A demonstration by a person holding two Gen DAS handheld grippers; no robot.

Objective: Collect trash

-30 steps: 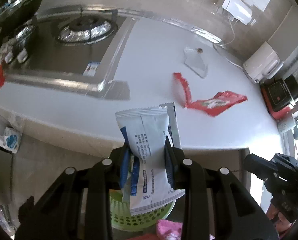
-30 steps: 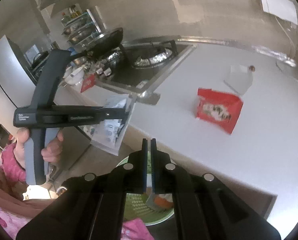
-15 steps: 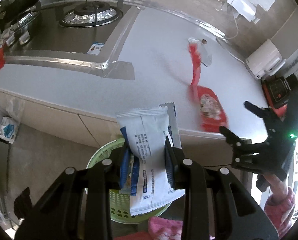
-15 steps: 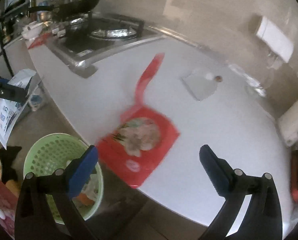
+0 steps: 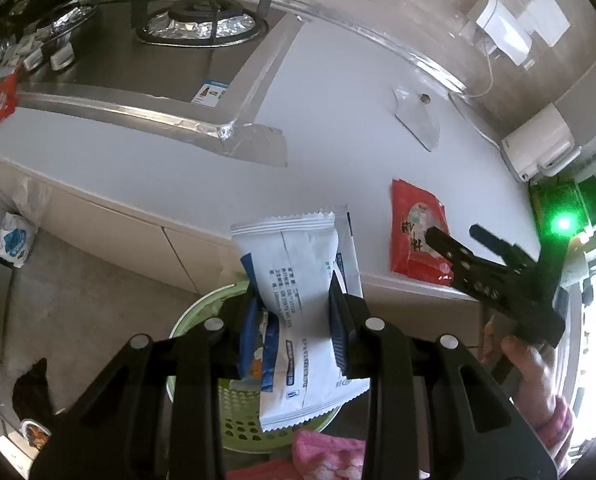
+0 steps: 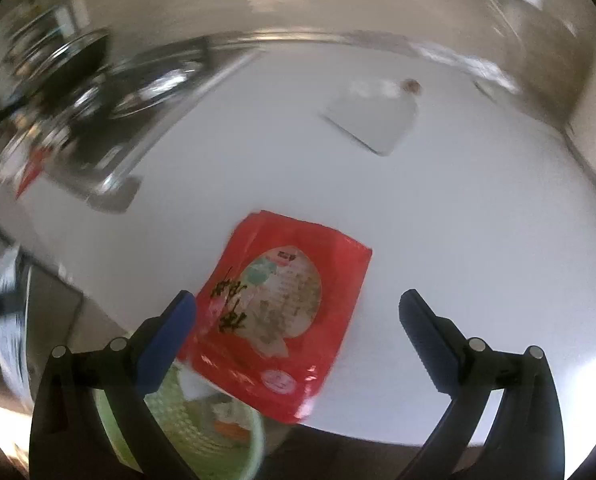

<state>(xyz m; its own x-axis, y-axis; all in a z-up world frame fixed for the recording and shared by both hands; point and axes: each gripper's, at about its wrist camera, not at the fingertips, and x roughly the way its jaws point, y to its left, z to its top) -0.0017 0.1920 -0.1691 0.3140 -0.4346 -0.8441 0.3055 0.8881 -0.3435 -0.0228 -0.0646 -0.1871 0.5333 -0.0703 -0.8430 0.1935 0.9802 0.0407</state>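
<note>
My left gripper [image 5: 293, 312] is shut on a white and blue snack wrapper [image 5: 298, 280] and holds it above a green trash basket [image 5: 233, 424] on the floor. A red snack packet [image 6: 281, 312] lies on the white countertop [image 6: 438, 220], hanging over its front edge above the basket [image 6: 177, 420]. My right gripper [image 6: 298, 320] is open, its jaws wide apart on either side of the red packet, just short of it. The red packet [image 5: 418, 236] and the right gripper [image 5: 478, 260] also show in the left wrist view.
A gas stove [image 5: 193, 28] with foil sits at the back left. A clear plastic piece [image 5: 416, 120] lies further back on the counter. A white appliance [image 5: 538, 148] stands at the right. A crumpled bag [image 5: 9, 236] lies on the floor.
My right gripper has opened wide and moved up to the red packet. The red packet has shifted to the counter's front edge. My left gripper has moved over the basket with the wrapper.
</note>
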